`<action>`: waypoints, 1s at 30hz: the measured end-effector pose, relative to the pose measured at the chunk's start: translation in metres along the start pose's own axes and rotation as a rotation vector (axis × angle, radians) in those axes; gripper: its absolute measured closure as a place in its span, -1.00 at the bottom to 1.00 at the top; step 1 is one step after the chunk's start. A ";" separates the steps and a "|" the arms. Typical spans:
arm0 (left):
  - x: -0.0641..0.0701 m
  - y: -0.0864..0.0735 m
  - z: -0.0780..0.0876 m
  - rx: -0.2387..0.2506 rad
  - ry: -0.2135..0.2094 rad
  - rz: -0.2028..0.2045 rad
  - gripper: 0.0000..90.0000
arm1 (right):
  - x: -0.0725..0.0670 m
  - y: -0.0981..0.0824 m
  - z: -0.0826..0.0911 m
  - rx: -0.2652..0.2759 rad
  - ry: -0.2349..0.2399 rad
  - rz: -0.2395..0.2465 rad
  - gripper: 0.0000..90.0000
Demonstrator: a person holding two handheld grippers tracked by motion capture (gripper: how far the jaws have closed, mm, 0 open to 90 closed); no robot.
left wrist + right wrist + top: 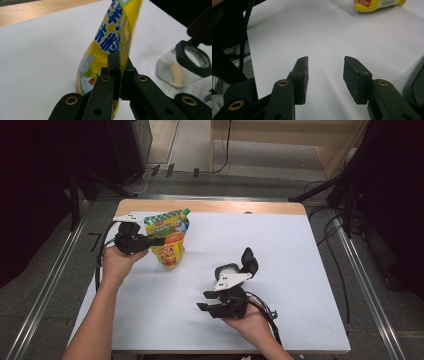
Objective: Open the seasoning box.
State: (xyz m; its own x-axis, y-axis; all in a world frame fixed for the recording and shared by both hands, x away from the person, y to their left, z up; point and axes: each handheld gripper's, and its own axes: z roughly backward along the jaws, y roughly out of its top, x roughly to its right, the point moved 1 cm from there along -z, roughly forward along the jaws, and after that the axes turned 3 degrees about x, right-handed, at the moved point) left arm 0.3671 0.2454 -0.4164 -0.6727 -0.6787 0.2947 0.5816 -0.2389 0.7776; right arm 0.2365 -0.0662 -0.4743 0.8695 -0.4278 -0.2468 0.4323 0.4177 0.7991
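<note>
A yellow spouted food pouch (171, 236) stands upright at the back left of the white table (290, 245). My left gripper (160, 240) comes at it from the left and is shut on its side edge. In the left gripper view the black jaws (120, 65) pinch the pouch's (110, 37) thin seam. A clear glass jar (178, 71) with a black flip lid standing open holds a little beige powder. That jar (227, 269) lies mid-table, just behind my right gripper (206, 301). The right gripper (325, 77) stands open over bare table, nothing between its pads.
The table's wooden back edge (210, 206) runs behind the pouch. Cables (265, 312) trail from the right gripper toward the front edge. Metal floor rails (367, 285) flank the table, and dark stands and cables sit at the right.
</note>
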 end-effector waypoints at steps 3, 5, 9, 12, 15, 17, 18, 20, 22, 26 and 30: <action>0.003 0.003 0.007 -0.004 -0.007 0.023 1.00 | 0.000 -0.003 -0.002 -0.002 0.002 -0.009 0.26; 0.007 0.006 0.012 -0.007 -0.016 0.027 1.00 | -0.001 -0.004 -0.002 -0.004 0.008 0.000 0.24; 0.017 0.012 0.021 0.003 -0.038 0.017 1.00 | -0.003 -0.006 -0.004 0.008 0.012 0.022 0.22; 0.024 0.016 0.026 0.014 -0.058 0.012 1.00 | -0.005 -0.007 -0.005 0.017 0.010 0.037 0.20; 0.031 0.019 0.028 0.019 -0.079 0.015 1.00 | -0.005 -0.008 -0.006 0.033 0.003 0.052 0.20; 0.036 0.020 0.029 0.011 -0.083 0.020 1.00 | -0.006 -0.008 -0.007 0.049 -0.002 0.051 0.20; 0.039 0.021 0.030 0.007 -0.091 0.024 1.00 | -0.006 -0.008 -0.008 0.059 -0.006 0.056 0.18; 0.044 0.023 0.031 0.002 -0.102 0.023 1.00 | -0.007 -0.008 -0.010 0.062 -0.009 0.044 0.10; 0.049 0.024 0.032 0.000 -0.108 0.025 1.00 | -0.007 -0.008 -0.013 0.048 0.002 0.017 0.10; 0.057 0.023 0.035 0.002 -0.130 0.028 1.00 | -0.009 -0.007 -0.018 0.035 0.006 0.022 0.11; 0.067 0.024 0.037 -0.004 -0.138 0.017 1.00 | -0.009 -0.007 -0.022 0.036 0.003 0.038 0.11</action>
State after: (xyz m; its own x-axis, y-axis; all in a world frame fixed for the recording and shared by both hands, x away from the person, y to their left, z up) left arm 0.3195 0.2197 -0.3575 -0.7194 -0.5803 0.3817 0.5948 -0.2310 0.7700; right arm 0.2313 -0.0479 -0.4895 0.8860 -0.4097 -0.2172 0.3899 0.4045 0.8273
